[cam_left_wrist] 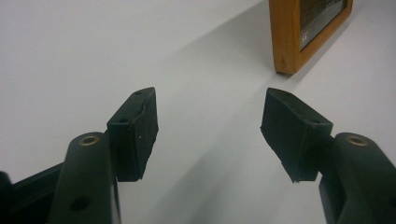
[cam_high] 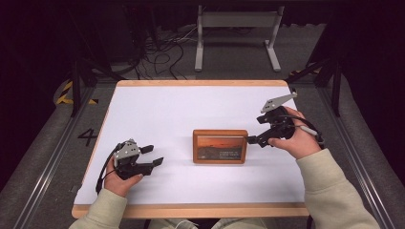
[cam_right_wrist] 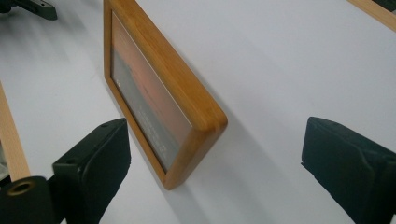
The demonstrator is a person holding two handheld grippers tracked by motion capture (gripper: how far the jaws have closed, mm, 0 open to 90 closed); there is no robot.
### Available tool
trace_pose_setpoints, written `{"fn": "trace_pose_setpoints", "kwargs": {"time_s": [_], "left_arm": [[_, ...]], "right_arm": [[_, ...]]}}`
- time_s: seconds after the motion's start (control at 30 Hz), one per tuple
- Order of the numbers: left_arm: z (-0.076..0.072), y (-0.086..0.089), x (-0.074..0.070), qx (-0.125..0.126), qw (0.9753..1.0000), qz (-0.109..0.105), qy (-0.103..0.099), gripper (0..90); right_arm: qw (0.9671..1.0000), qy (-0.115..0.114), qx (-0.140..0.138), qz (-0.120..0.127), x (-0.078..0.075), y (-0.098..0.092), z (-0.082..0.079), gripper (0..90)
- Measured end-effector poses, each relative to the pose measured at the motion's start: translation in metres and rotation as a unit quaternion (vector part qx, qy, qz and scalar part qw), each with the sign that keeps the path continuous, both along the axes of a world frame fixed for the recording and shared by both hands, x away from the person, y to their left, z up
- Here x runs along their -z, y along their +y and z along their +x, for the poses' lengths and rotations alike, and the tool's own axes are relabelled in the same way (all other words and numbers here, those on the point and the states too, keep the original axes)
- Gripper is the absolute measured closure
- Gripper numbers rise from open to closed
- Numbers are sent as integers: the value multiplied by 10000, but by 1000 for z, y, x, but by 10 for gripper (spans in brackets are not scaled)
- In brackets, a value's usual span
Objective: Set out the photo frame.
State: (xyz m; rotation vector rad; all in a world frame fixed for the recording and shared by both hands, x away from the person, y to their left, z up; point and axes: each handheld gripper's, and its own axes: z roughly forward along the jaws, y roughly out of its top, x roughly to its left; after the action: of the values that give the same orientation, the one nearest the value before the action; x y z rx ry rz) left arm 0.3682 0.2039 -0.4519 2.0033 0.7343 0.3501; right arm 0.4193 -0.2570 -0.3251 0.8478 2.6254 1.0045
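A wooden picture frame [cam_high: 220, 146] with an orange-toned picture stands on its edge at the middle of the white table, its face toward the person. My right gripper [cam_high: 253, 139] is at the frame's right end, open. In the right gripper view the frame's [cam_right_wrist: 159, 98] near corner sits between the wide-apart jaws of that gripper [cam_right_wrist: 214, 128], touching neither. My left gripper [cam_high: 154, 155] rests low at the front left, open and holding nothing, a good way left of the frame. In the left gripper view its jaws [cam_left_wrist: 210, 100] are spread over bare table, with the frame [cam_left_wrist: 292, 35] far off at the upper right.
The white table top [cam_high: 191, 105] has a wooden rim [cam_high: 191, 210]. Behind the table stand a white metal stand [cam_high: 236, 28] and loose cables [cam_high: 162, 52] on the floor. The left gripper [cam_right_wrist: 28, 7] shows far off in the right gripper view.
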Motion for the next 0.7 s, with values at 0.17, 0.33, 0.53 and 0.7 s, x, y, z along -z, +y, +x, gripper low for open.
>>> {"fn": "trace_pose_setpoints", "kwargs": {"time_s": [0.17,0.33,0.53,0.7], "left_arm": [[0,-1,0,-30,10000,-38,42,349],[-1,0,-1,-57,10000,-26,47,334],[-5,1,-2,-68,10000,-35,45,328],[-8,4,-2,-107,9999,-88,40,329]], "right_arm": [[9997,-58,166,152,2,-19,-6,59],[9980,-248,374,440,8,-30,-10,52],[9967,-379,535,480,30,-38,-16,47],[9957,-409,599,581,48,-44,-21,42]]}}
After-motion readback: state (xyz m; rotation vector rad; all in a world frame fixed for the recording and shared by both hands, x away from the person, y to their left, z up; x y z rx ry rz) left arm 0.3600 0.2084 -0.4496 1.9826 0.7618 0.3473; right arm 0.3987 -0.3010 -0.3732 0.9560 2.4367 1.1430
